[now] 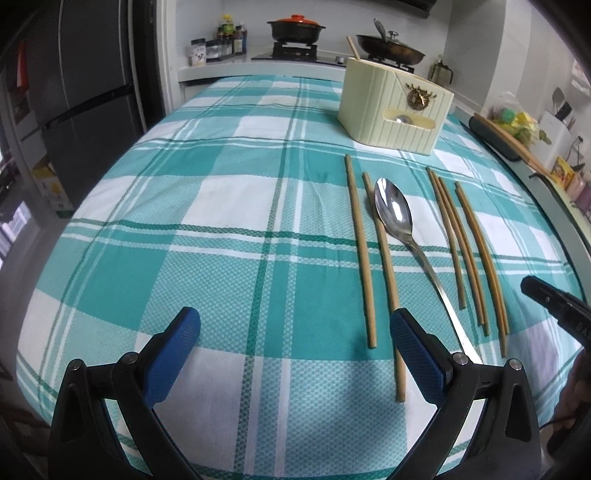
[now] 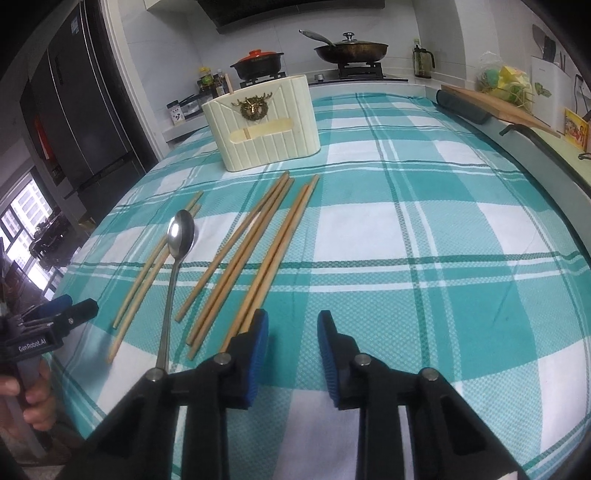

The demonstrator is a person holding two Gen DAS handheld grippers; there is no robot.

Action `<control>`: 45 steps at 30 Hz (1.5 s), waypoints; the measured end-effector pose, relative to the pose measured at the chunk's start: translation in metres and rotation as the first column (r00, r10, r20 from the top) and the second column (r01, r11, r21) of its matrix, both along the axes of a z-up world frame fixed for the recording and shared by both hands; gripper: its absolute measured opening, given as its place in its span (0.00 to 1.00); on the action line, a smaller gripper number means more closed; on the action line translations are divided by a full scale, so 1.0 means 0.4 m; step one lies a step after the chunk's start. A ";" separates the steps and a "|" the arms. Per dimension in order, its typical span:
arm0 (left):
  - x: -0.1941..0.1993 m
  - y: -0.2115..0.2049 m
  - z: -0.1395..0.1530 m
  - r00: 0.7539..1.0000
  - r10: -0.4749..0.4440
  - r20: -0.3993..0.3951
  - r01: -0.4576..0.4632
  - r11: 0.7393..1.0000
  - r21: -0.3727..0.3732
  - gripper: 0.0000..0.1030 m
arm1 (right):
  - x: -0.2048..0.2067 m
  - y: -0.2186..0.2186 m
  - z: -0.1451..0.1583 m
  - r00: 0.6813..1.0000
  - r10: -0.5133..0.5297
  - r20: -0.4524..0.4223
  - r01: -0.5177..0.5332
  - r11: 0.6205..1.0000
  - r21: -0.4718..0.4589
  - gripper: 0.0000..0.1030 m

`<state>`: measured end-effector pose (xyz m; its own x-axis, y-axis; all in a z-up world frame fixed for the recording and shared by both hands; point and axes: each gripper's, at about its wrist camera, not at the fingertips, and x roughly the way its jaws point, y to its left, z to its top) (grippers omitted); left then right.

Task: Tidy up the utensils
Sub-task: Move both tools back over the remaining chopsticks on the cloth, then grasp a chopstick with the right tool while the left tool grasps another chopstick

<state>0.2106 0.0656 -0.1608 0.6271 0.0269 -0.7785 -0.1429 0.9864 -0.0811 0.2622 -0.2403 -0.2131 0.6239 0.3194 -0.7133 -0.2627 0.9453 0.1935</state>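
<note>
On the teal checked tablecloth lies a steel spoon (image 1: pixel 393 210) (image 2: pixel 180 232), its bowl towards a cream utensil holder (image 1: pixel 395 110) (image 2: pixel 266 122) farther back. Two wooden chopsticks (image 1: pixel 360 251) (image 2: pixel 147 273) lie left of the spoon and several more (image 1: pixel 469 254) (image 2: pixel 251 258) lie to its right. One chopstick (image 1: pixel 352 48) stands in the holder. My left gripper (image 1: pixel 295 325) is wide open above the cloth, its right pad over the near end of a chopstick. My right gripper (image 2: pixel 293 325) is open by a narrow gap with nothing in it, its left pad at the near ends of the rightmost chopsticks.
Behind the table a stove carries a black pot with an orange lid (image 1: pixel 295 26) and a wok (image 2: pixel 351 50). A dark fridge (image 1: pixel 85 92) stands at the left. A wooden cutting board (image 2: pixel 495 103) and bags line the right counter. A hand (image 2: pixel 33 391) holds the left gripper.
</note>
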 end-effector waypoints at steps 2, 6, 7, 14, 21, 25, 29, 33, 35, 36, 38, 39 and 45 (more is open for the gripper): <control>0.001 0.000 -0.001 1.000 0.003 0.000 -0.003 1.000 0.005 0.99 | 0.020 0.024 0.004 1.000 0.018 -0.002 -0.018 1.000 0.008 0.25; -0.002 -0.001 -0.005 1.000 0.006 -0.004 -0.006 1.000 0.024 0.99 | 0.074 0.065 -0.011 1.000 0.017 -0.024 -0.018 1.000 -0.015 0.19; -0.003 0.000 -0.006 1.000 0.007 -0.005 -0.007 1.000 0.025 0.99 | 0.088 0.072 -0.018 0.999 0.011 -0.038 -0.012 1.000 -0.021 0.15; -0.003 0.011 -0.012 1.000 0.024 -0.011 -0.024 0.999 0.021 0.99 | 0.133 0.110 -0.039 0.998 -0.014 -0.064 0.006 0.992 -0.129 0.11; 0.012 0.021 -0.014 0.999 0.021 -0.029 -0.020 1.000 0.007 0.99 | 0.142 0.100 -0.036 0.997 -0.063 -0.036 0.055 0.979 -0.196 0.07; 0.047 0.039 0.004 1.000 0.002 -0.029 -0.003 0.999 -0.037 0.99 | 0.118 0.052 -0.034 0.994 -0.106 -0.036 0.097 0.977 -0.191 0.06; 0.101 0.031 0.000 0.997 -0.045 -0.056 0.042 0.998 -0.054 0.99 | 0.090 0.014 -0.036 0.990 -0.137 -0.015 0.131 0.969 -0.212 0.05; 0.137 0.002 -0.018 0.993 -0.079 -0.087 0.076 0.996 -0.036 0.99 | 0.078 -0.002 -0.038 0.990 -0.144 -0.004 0.140 0.968 -0.209 0.05; 0.153 -0.012 -0.025 0.992 -0.083 -0.096 0.082 0.997 -0.013 0.99 | 0.075 -0.002 -0.039 0.990 -0.143 0.004 0.141 0.968 -0.208 0.06; 0.162 -0.019 -0.030 0.991 -0.082 -0.105 0.083 0.997 0.007 0.99 | 0.074 -0.001 -0.039 0.990 -0.142 0.009 0.141 0.968 -0.210 0.06; 0.182 -0.031 -0.043 0.989 -0.072 -0.126 0.080 0.995 0.058 0.99 | 0.072 0.002 -0.041 0.990 -0.142 0.020 0.143 0.966 -0.215 0.06; 0.192 -0.036 -0.049 0.989 -0.066 -0.135 0.078 0.994 0.080 0.99 | 0.070 0.004 -0.042 0.990 -0.142 0.024 0.144 0.965 -0.219 0.06; 0.246 -0.037 -0.054 0.989 -0.070 -0.131 0.083 0.992 0.098 0.93 | 0.072 0.002 -0.044 0.990 -0.140 0.033 0.144 0.966 -0.214 0.06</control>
<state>0.3089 0.0506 -0.1824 0.5265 0.0673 -0.8475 -0.0696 0.9969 0.0359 0.2908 -0.2393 -0.2306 0.6648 0.0667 -0.7441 -0.1242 0.9920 -0.0221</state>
